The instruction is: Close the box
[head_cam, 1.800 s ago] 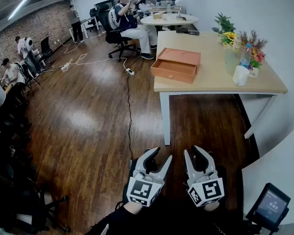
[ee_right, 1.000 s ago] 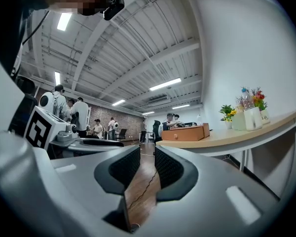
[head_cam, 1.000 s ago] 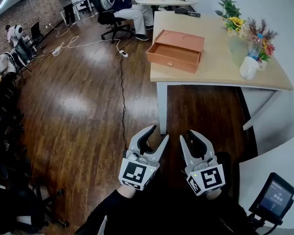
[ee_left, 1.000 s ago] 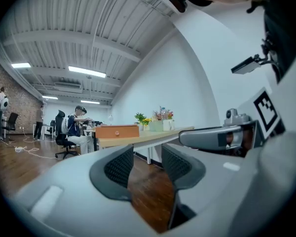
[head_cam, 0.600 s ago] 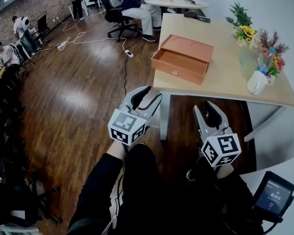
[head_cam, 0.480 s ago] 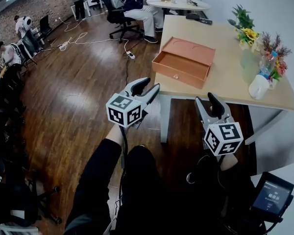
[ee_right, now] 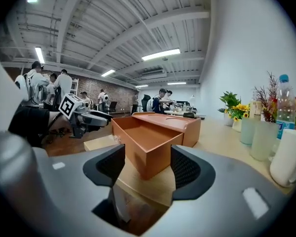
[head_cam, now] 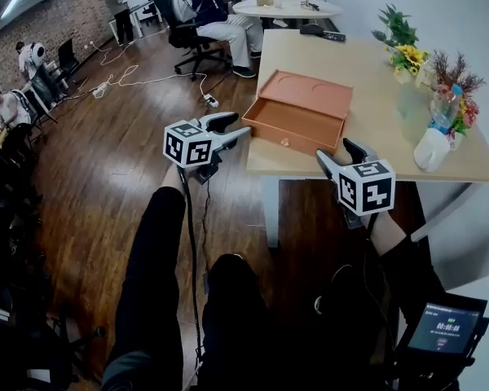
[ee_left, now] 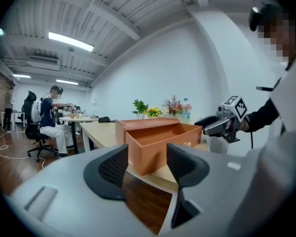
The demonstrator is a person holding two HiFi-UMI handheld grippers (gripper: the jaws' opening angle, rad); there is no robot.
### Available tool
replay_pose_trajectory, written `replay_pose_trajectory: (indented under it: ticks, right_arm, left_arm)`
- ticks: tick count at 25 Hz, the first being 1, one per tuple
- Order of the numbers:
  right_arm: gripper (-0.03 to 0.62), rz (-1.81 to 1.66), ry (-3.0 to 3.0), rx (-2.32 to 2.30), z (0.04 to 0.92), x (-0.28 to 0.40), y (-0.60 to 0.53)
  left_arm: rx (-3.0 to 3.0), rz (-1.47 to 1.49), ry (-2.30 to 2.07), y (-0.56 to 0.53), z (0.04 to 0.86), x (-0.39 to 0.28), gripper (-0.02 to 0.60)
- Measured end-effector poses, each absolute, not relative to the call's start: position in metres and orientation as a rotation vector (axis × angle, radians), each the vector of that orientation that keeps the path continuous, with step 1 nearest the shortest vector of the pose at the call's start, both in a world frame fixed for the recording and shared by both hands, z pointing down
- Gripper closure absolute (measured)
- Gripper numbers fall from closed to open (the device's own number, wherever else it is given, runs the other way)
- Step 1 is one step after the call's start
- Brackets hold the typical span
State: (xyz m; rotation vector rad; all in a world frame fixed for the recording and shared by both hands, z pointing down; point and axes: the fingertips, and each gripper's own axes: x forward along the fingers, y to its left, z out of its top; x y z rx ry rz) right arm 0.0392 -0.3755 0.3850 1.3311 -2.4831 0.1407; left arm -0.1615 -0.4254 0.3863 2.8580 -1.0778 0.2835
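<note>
Two tongs, both empty: left tongs (head_cam: 230, 126) and right tongs (head_cam: 340, 153) are opening w/ nothing btwn the pads, hanging just short of the pale wooden bench (head_cam: 375, 141).

Orange-brown cardboard drawer box (head_cam: 297, 119) is lying ahead of both, its tray sticking out of the sleeve toward the tongs.

Risks, imo:
- Off-centre pushing is likely jamming the tray askew, or shoving the whole box away across the bench.
- Tray front is sitting at the edge nearest the tongs, so a snag while pulling back could be tipping it off.

Head view is giving the layout from above, incl. the small knob (head_cam: 284, 142) on the tray front. Gripper views are giving pad gaps and the tray walls side-on.
</note>
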Motion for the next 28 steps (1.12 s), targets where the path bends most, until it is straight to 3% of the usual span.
replay_pose_trajectory:
  ticks: [6, 7, 8, 21, 28]
  right_arm:
    - [0.313, 0.063, -2.413, 1.300, 0.391, 0.035, -0.383]
    - [0.339, 0.054, -2.399, 1.297, 0.392, 0.036, -0.384]
    - [0.362, 0.049, -2.391, 1.292, 0.393, 0.036, -0.385]
    - [0.367, 0.062, -2.405, 1.067, 0.391, 0.073, -0.384]
    - [0.402, 0.034, -2.407, 1.103, 0.387, 0.086, -0.393]
  left_arm:
    - [2.901, 0.533, -0.867, -0.429, 0.403, -0.147, 0.337]
    - [2.908, 0.558, -0.852, -0.428, 0.406, -0.145, 0.337]
    - [2.914, 0.567, -0.850, -0.428, 0.408, -0.144, 0.339]
    - [2.969, 0.638, -0.795, -0.387, 0.406, -0.119, 0.369]
    - [2.992, 0.740, -0.874, -0.390, 0.405, -0.109, 0.391]
